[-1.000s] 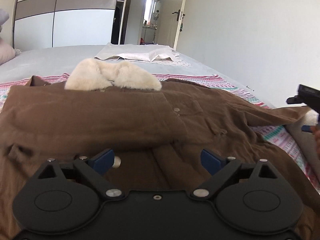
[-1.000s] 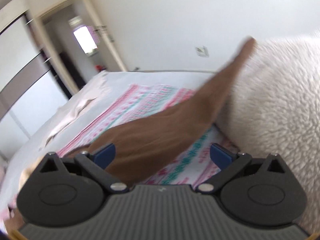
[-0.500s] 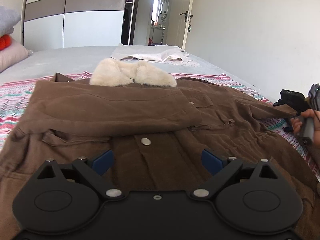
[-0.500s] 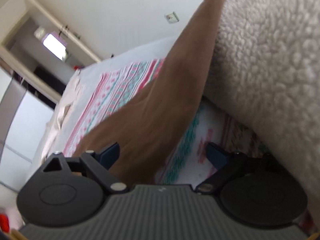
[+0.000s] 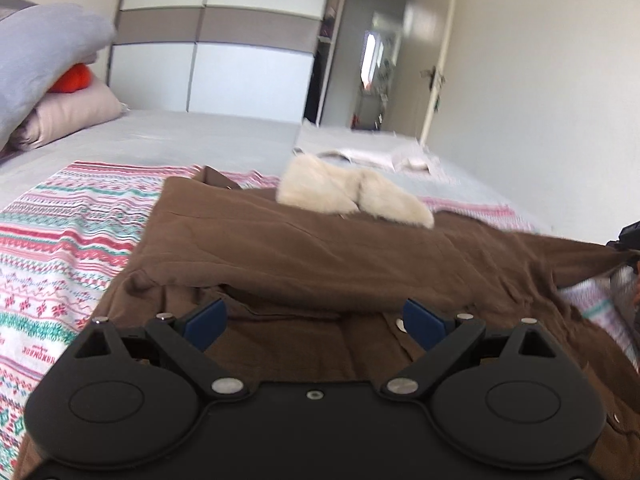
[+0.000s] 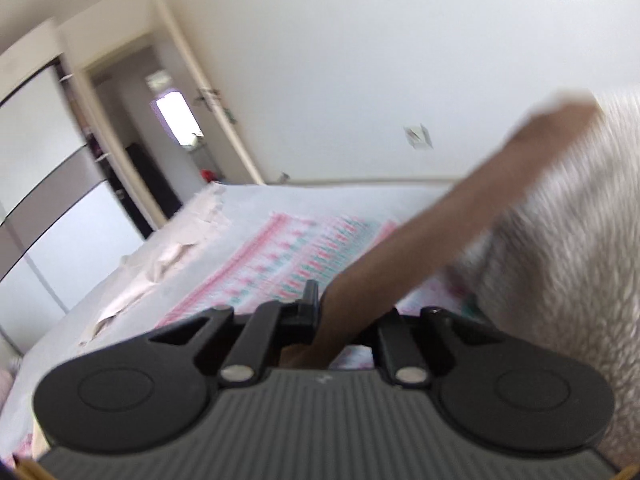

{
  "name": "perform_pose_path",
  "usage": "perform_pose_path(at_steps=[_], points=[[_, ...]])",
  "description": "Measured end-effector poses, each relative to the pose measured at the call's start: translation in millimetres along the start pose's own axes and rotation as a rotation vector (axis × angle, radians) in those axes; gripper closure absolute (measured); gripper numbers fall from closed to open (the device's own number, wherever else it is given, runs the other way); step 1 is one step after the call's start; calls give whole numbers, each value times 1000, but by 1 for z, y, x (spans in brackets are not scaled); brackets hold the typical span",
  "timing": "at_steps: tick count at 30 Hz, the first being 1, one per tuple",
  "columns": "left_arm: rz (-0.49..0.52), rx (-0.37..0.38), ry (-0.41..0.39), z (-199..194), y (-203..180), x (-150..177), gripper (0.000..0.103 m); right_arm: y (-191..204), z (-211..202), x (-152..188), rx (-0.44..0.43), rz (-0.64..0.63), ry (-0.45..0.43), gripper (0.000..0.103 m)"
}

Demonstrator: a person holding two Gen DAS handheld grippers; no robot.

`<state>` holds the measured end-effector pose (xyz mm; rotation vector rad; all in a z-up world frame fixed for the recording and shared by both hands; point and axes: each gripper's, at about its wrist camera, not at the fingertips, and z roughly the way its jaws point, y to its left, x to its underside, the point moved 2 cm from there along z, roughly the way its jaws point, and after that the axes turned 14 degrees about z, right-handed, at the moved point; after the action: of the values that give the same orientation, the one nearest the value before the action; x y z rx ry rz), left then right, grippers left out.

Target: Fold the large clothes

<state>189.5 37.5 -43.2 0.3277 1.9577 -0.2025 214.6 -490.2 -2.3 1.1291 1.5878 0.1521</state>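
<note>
where blurred, right gripper (image 6: 344, 316) seemingly on sleeve (image 6: 440, 232)

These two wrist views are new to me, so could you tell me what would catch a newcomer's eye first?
The large brown coat spread across the patterned blanket dominates the left wrist view, its cream fleece collar at the far end. In front of it, the left gripper hangs open over the cloth. In the right wrist view, the right gripper has shut on a brown flap of the coat, with fleece lining filling the right side.
</note>
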Motion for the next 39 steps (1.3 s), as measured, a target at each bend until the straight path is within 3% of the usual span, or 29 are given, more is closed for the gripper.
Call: perform_pose_path(at_steps=[2, 4, 7, 10, 15, 18, 22, 23, 25, 28, 30, 35, 39], points=[[-12, -16, -39, -3, 5, 10, 8, 21, -14, 2, -42, -41, -7, 96], [33, -22, -26, 1, 3, 8, 8, 46, -29, 8, -74, -101, -14, 96], [77, -11, -82, 0, 1, 1, 8, 90, -49, 29, -130, -248, -27, 96], [14, 4, -85, 4, 8, 1, 8, 131, -62, 63, -199, -394, -8, 96], [-95, 13, -52, 11, 23, 4, 8, 176, -69, 150, -281, -645, 106, 96], [-111, 12, -51, 10, 26, 4, 8, 178, -69, 203, -281, -773, 197, 96], [-89, 16, -32, 13, 23, 6, 8, 152, -37, 246, -206, -748, 405, 96], [-78, 11, -27, 14, 21, 6, 8, 146, -33, 250, -204, -730, 407, 95], [-60, 7, -19, 14, 20, 4, 8, 145, -40, 247, -220, -720, 401, 95], [6, 11, -10, 14, 12, -7, 8, 146, -55, 223, -237, -635, 493, 83], [80, 3, -26, 14, 0, -17, 8, 143, -69, 202, -279, -551, 577, 39], [295, 109, -7, 26, -56, -44, 8, 122, -103, 140, -296, -372, 629, 34], [544, 206, -31, 42, -125, -55, 8, 93, -111, 93, -291, -264, 550, 27]])
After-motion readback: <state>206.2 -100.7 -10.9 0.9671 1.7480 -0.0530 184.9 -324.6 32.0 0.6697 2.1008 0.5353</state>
